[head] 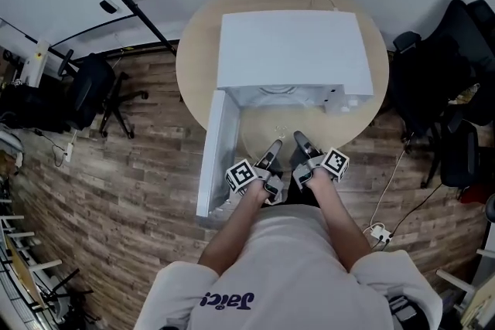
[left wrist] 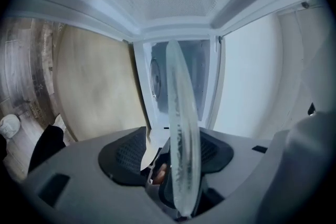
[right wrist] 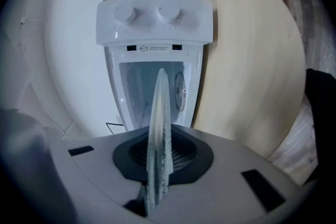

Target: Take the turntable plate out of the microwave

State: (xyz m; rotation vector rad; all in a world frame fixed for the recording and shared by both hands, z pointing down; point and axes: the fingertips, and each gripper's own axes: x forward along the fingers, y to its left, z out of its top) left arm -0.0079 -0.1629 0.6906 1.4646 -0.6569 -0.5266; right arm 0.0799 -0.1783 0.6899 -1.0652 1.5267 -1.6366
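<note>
1. Turntable plate (head: 282,129), head view: clear glass, faint from above. It is out of the cavity, in front of the open microwave (head: 290,54) and between it and the person. The left gripper (head: 274,144) and right gripper (head: 299,141) both reach to its near edge. Each carries a marker cube (head: 241,175) printed with black-and-white squares. The microwave is white and stands on a round wooden table (head: 197,58). Its door (head: 213,154) is swung out to the picture's left. Purple lettering (head: 227,299) on the person's white shirt (head: 286,267) is upside down and not reliably legible.

2. Left gripper view: the plate is seen edge-on between the jaws, which stand apart. A gap shows between the glass and the pad at the picture's left. Whether the other pad touches the glass cannot be told. The open cavity lies straight beyond, and the table top is at the left.

3. Right gripper view: the plate is again edge-on, and here the jaws are closed tight on its rim. Beyond it is the cavity. Above that is the control panel with two round knobs (right wrist: 124,14). A narrow label (right wrist: 152,48) sits just below them, and its print is too small to read. No brand name is legible on the casing.
</note>
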